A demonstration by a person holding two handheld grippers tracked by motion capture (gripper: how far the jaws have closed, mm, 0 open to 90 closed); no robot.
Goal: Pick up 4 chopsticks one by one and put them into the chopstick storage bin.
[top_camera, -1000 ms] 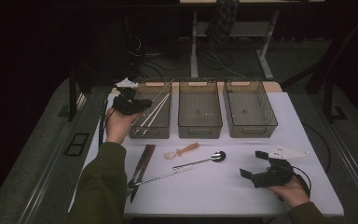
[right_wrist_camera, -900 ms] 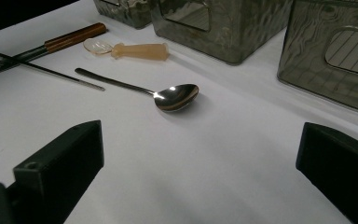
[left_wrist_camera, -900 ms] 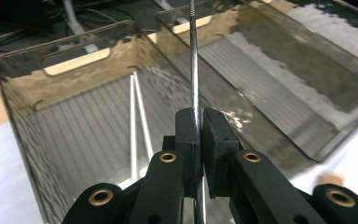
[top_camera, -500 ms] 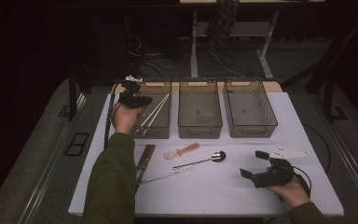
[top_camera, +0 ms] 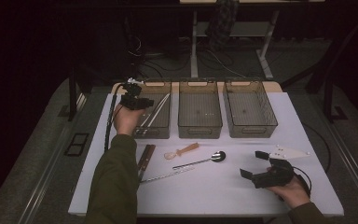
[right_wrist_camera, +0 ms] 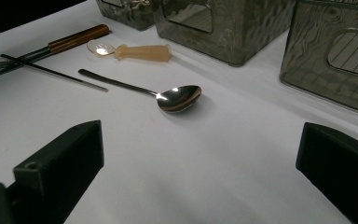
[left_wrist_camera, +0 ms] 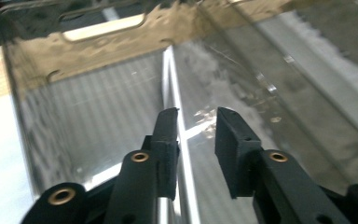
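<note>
My left gripper (top_camera: 142,101) hangs over the back of the left clear bin (top_camera: 165,133). In the left gripper view my left gripper (left_wrist_camera: 196,116) has just been opening its jaws. A thin silver utensil (left_wrist_camera: 170,79) lies on the bin floor in the gap, close to one pad, with no pad pressing on it. Long silver utensils (top_camera: 156,112) lie in that bin. My right gripper (top_camera: 254,164) rests low at the table's front right, open wide and holding nothing. Ahead of my right gripper (right_wrist_camera: 205,144) lies a metal spoon (right_wrist_camera: 179,99).
Two more clear bins, middle (top_camera: 200,126) and right (top_camera: 250,128), stand in a row. On the white table lie a metal spoon (top_camera: 205,160), a small spoon with an orange handle (top_camera: 182,150), a wood-handled knife (top_camera: 145,158), a thin metal rod (top_camera: 168,175) and a white utensil (top_camera: 286,152).
My left hand has moved a little right and farther back over the left bin. The right hand and the utensils on the table have stayed put.
</note>
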